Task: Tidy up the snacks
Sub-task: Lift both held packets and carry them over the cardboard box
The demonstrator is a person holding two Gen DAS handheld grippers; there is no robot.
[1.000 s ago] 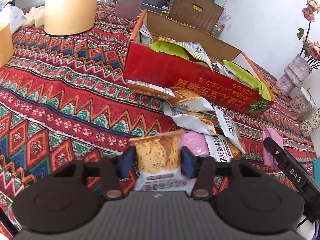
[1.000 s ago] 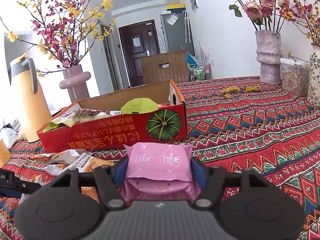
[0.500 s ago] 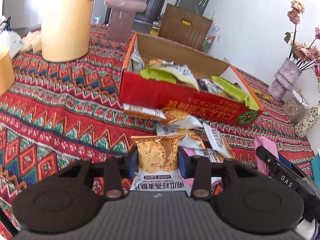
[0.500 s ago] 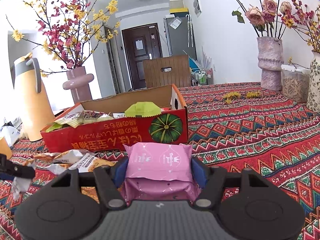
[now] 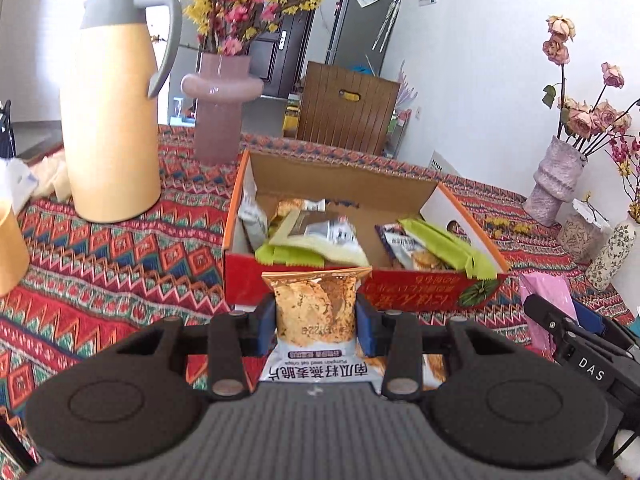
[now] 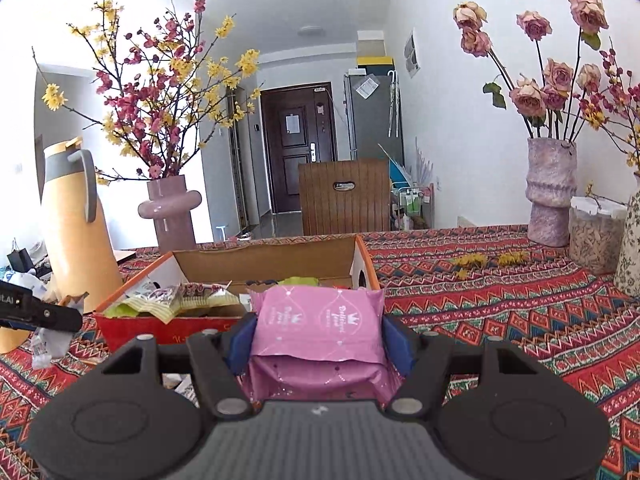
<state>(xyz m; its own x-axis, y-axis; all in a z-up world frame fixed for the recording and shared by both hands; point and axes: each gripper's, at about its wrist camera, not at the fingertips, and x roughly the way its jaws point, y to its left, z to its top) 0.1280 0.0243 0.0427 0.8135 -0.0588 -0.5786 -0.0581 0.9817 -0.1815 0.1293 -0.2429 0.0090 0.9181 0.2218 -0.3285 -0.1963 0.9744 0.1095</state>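
While left claw grips oat crisps, pink pack fills right view

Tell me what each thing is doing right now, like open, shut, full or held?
Left tongs: shut on the oat crisp packet, held up.
Right tongs: shut on the pink packet, held up.
Red box: open on top, partly filled with snack packets.
Yellow jug: upright, lid down.
Pink vase: upright, holding blossom branches.
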